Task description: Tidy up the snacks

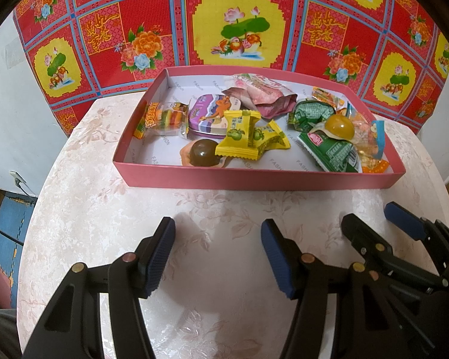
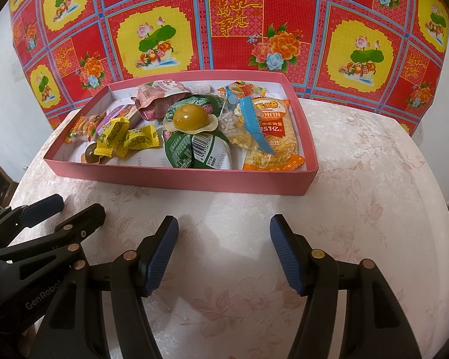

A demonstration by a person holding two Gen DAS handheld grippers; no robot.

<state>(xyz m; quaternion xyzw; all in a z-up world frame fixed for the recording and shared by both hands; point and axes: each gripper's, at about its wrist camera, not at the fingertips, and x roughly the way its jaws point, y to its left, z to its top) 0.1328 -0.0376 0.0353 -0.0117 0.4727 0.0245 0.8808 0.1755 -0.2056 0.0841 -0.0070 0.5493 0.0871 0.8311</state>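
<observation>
Snacks [image 2: 191,137]: assorted wrapped packets, all lying in a shallow pink box [image 2: 179,179] on the table [image 2: 359,194]. Left hand-held gripper [image 1: 218,257] and right hand-held gripper [image 2: 223,254]: over bare table just before the box, jaws apart, holding nothing.

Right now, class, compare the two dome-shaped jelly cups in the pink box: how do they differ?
The yellow jelly cup is amber-yellow; the brown jelly cup is dark chocolate brown. The yellow one sits raised on top of the green packets; the brown one lies low on the floor of the pink box, near its front wall, beside the yellow candies. Both are glossy domes with a flat rim.
</observation>
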